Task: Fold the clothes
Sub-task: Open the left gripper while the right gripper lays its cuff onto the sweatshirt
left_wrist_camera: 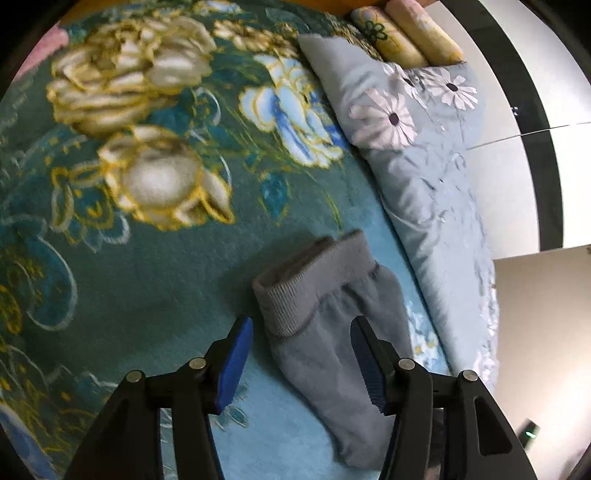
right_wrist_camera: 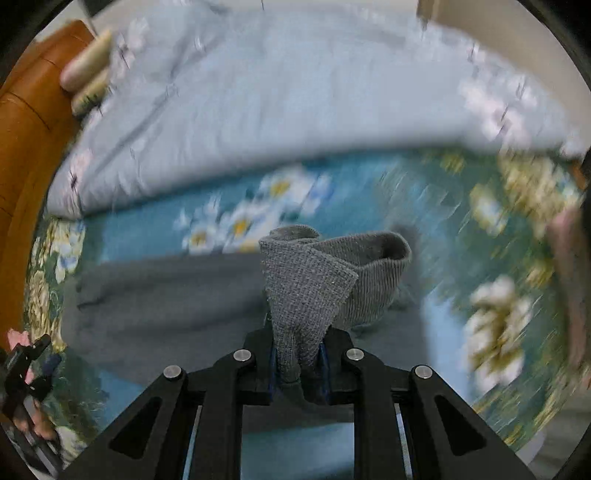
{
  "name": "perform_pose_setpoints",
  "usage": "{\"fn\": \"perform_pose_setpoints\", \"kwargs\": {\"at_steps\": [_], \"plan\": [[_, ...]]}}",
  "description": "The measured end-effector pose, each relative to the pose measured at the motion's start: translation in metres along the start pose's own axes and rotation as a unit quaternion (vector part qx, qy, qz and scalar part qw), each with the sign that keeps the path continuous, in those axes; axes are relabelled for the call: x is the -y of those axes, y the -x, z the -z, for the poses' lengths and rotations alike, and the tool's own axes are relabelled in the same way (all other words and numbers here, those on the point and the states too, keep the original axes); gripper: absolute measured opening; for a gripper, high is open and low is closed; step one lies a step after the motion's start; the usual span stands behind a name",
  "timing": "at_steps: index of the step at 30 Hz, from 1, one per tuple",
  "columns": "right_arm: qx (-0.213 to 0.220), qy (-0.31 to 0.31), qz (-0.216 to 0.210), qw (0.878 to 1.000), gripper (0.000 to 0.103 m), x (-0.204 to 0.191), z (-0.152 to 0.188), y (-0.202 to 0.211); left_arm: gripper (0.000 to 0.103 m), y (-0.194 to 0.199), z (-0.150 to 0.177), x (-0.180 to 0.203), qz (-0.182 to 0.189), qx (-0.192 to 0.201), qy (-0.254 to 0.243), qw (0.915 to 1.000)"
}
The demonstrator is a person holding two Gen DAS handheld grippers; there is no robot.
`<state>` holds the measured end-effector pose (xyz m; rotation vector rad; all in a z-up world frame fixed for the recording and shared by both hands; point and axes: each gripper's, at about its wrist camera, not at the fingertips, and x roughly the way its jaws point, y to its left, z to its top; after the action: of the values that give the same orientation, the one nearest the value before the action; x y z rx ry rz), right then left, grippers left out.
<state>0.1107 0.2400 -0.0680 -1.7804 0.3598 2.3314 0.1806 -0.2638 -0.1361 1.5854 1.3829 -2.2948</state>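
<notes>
A grey garment [left_wrist_camera: 343, 354] with a ribbed cuff [left_wrist_camera: 314, 280] lies on the teal flowered blanket [left_wrist_camera: 147, 258]. My left gripper [left_wrist_camera: 301, 325] stands open over it. The blue pads [left_wrist_camera: 234, 365] are on either side of the cloth just behind the cuff, and neither presses on it. In the blurred right wrist view, my right gripper [right_wrist_camera: 297, 354] is shut on another ribbed grey cuff [right_wrist_camera: 314, 280], which stands up out of the jaws. The garment's grey body [right_wrist_camera: 166, 295] spreads flat to the left. The left gripper [right_wrist_camera: 26, 369] shows at the lower left edge.
A pale blue flowered quilt [left_wrist_camera: 424, 166] lies along the blanket's far side [right_wrist_camera: 277, 92]. Rolled yellow pillows [left_wrist_camera: 406, 33] sit at its end, by an orange headboard [right_wrist_camera: 26, 129]. A white wall [left_wrist_camera: 517, 92] lies beyond the quilt. A person's hand [right_wrist_camera: 37, 424] holds the left gripper.
</notes>
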Motion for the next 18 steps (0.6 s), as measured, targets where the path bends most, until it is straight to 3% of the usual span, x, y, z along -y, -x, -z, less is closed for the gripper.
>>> {"fn": "perform_pose_setpoints", "kwargs": {"at_steps": [6,9,13,18], "plan": [[-0.077,-0.001,-0.006,0.997,0.027,-0.025,0.027,-0.051,0.062,-0.003,0.015,0.022,0.029,-0.023,-0.036,0.9987],[-0.085,0.002,-0.06,0.995,0.039,-0.025,0.038,-0.05,0.066,-0.02,0.038,0.05,0.057,-0.06,-0.079,0.9934],[-0.072,-0.033,-0.138,0.987,0.044,-0.002,0.048,-0.034,0.067,-0.062,0.084,0.093,0.084,-0.135,-0.147,0.9762],[-0.004,-0.112,-0.151,0.982,0.045,0.062,0.052,0.002,0.07,-0.124,0.138,0.137,0.105,-0.221,-0.182,0.9523]]}}
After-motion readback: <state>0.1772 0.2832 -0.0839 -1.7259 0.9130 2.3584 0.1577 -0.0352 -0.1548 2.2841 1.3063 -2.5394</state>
